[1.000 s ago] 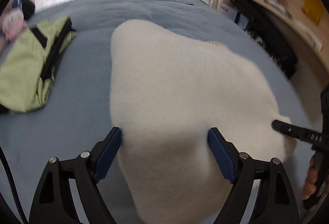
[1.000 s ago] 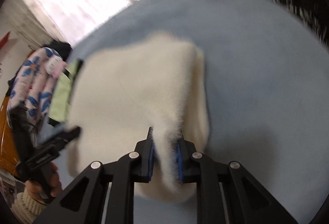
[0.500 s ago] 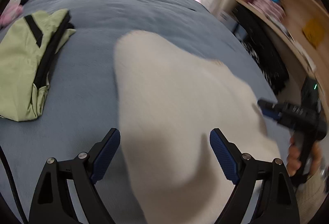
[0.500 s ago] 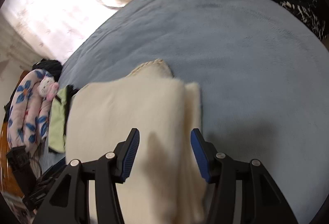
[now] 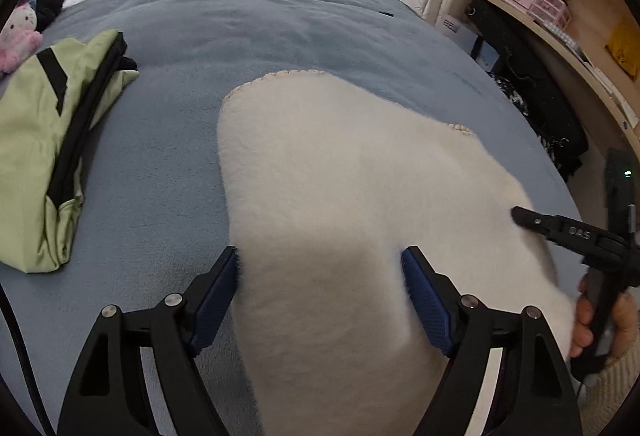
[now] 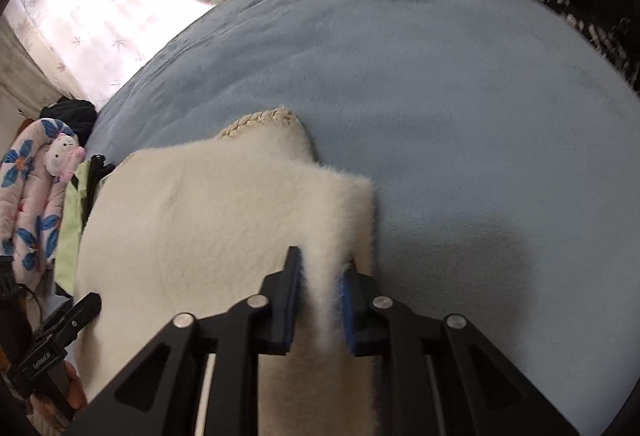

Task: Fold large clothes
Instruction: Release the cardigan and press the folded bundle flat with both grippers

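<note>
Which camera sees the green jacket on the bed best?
The left wrist view. There the green jacket lies folded in plain sight on the blue bed, black trim showing, apart from the white fleece garment. The right wrist view catches only a thin green sliver behind the fleece.

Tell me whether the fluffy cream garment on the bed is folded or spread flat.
Folded. The cream garment lies doubled on the blue bed: in the right wrist view a lower layer with a braided edge sticks out beneath the top one.
</note>
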A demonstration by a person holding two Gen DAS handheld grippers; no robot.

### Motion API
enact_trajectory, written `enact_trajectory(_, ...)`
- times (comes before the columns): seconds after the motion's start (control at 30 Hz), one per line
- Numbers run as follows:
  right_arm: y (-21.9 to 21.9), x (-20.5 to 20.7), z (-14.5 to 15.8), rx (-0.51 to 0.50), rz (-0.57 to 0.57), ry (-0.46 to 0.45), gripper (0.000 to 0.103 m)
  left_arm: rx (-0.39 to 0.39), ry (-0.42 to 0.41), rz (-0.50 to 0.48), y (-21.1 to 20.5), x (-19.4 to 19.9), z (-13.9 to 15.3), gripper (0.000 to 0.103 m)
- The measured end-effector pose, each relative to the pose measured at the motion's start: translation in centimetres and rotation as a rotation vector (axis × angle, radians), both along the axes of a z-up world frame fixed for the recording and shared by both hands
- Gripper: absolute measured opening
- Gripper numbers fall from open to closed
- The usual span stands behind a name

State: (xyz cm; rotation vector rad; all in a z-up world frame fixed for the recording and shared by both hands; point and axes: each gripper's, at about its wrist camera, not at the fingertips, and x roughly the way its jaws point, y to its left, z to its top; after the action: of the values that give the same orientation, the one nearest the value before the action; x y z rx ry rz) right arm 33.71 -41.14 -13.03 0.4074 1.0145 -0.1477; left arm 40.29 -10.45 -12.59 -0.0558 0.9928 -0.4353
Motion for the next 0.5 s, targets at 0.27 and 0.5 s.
enact_trajectory(0.27, 7.1, -6.5, 6.2, -0.213, 0.101, -0.148, 0.033, 0.028, -0.109, -0.016, -0.1, -6.0, 4.3, 0.077)
enact_trajectory(0.5, 8.8, -11.5, 2.1, -0.208, 0.149, -0.096, 0.027, 0.116, -0.119, -0.038, -0.4, -11.5, 1.7, 0.077)
